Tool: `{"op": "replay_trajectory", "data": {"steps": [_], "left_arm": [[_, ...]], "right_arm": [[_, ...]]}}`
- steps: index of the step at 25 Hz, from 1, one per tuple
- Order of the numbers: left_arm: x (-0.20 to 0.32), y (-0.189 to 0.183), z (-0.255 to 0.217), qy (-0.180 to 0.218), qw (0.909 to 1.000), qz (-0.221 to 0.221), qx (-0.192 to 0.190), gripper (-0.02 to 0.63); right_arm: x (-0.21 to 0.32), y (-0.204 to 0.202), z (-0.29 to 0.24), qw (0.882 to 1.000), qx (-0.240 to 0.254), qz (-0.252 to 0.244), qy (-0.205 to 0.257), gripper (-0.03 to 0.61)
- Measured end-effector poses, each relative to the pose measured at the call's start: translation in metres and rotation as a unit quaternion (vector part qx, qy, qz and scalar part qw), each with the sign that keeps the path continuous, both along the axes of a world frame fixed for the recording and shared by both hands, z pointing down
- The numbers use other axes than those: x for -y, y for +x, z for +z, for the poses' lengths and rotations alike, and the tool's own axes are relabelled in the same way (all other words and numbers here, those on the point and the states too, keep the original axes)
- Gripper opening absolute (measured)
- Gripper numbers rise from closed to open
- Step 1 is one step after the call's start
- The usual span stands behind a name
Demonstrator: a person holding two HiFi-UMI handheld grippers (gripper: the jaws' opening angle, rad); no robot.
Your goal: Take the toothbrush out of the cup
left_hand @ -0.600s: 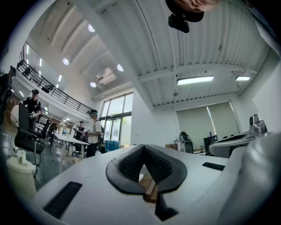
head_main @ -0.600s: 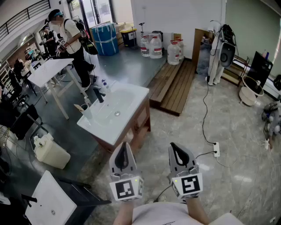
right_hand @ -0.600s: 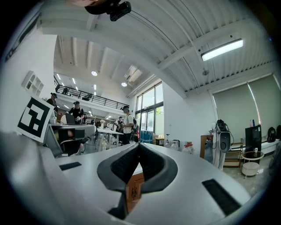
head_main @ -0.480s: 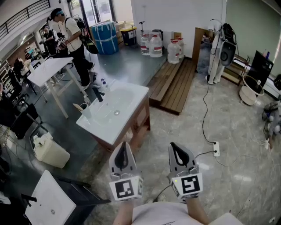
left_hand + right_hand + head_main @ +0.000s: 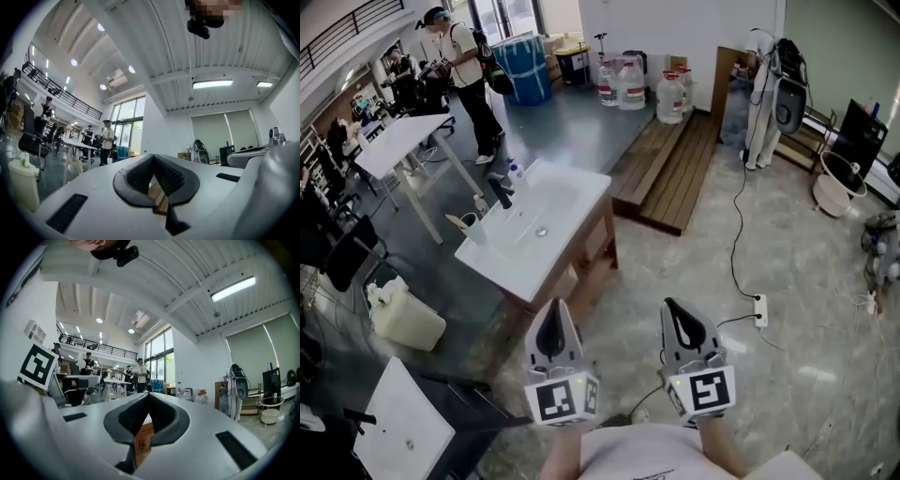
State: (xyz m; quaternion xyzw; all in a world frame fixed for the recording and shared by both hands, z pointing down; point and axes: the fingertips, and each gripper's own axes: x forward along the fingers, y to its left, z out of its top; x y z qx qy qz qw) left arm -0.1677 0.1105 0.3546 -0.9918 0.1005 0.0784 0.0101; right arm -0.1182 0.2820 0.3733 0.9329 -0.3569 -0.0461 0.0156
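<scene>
- Head view: the left gripper (image 5: 553, 323) and the right gripper (image 5: 678, 321) are held side by side at the bottom edge, pointing away from the person. Each carries its marker cube on the rear end.
- Head view: both sets of tongs are closed tip to tip, with nothing held in either.
- Head view: a white washbasin (image 5: 567, 211) on a wooden cabinet stands ahead of the grippers and to the left, well apart from them.
- Head view: the cup (image 5: 475, 231) stands on the left corner of the basin top, near the black faucet (image 5: 500, 192). The toothbrush (image 5: 456, 221) is in the cup, its handle leaning out to the left.
- Head view: two small bottles (image 5: 514, 172) stand at the far corner of the basin top. A white table (image 5: 394, 145), a standing person (image 5: 467, 70) and a blue barrel (image 5: 525, 70) lie beyond it.
- Head view: water jugs (image 5: 621, 82) stand against the far wall, behind a low wooden platform (image 5: 666, 173). A power strip (image 5: 759, 310) lies on the floor to the right.
- Left gripper view: the left gripper (image 5: 152, 157) has its ribbed pads meeting at the tip, with nothing clamped. Wood shows through the gap behind the tip.
- Right gripper view: the right gripper (image 5: 147, 393) has its pads fully together and empty. A wooden cabinet door (image 5: 142, 439) shows through the gap behind the tip.
</scene>
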Motion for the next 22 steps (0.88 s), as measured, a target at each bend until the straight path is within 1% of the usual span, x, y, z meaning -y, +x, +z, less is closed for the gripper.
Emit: {"op": "replay_trajectory", "data": {"steps": [3, 6, 11, 13, 16, 19, 22], "left_arm": [[-0.001, -0.004, 0.003, -0.004, 0.9999, -0.010, -0.006, 0.017], [0.002, -0.002, 0.004, -0.004, 0.9997, -0.021, -0.007, 0.017], [0.014, 0.015, 0.003, -0.004, 0.9992, -0.035, -0.016, 0.017], [0.016, 0.031, 0.001, 0.002, 0.9991, -0.035, -0.025, 0.017], [0.021, 0.065, -0.003, 0.012, 0.9988, -0.028, -0.038, 0.017], [0.034, 0.100, -0.014, 0.015, 0.9983, -0.029, -0.048, 0.017], [0.053, 0.146, -0.024, 0.014, 0.9974, -0.031, -0.064, 0.017]], "right_arm": [[-0.006, 0.003, 0.007, 1.000, -0.002, -0.001, 0.003, 0.011], [-0.006, 0.007, 0.018, 1.000, 0.015, -0.008, 0.002, 0.011], [0.005, 0.015, 0.017, 0.999, 0.007, -0.041, 0.015, 0.011], [0.007, 0.027, 0.015, 0.998, 0.006, -0.047, 0.030, 0.011], [0.012, 0.054, 0.001, 0.996, -0.006, -0.054, 0.066, 0.011], [0.025, 0.088, -0.012, 0.996, -0.026, -0.057, 0.062, 0.011], [0.046, 0.136, -0.024, 0.995, -0.050, -0.059, 0.058, 0.011]]}}
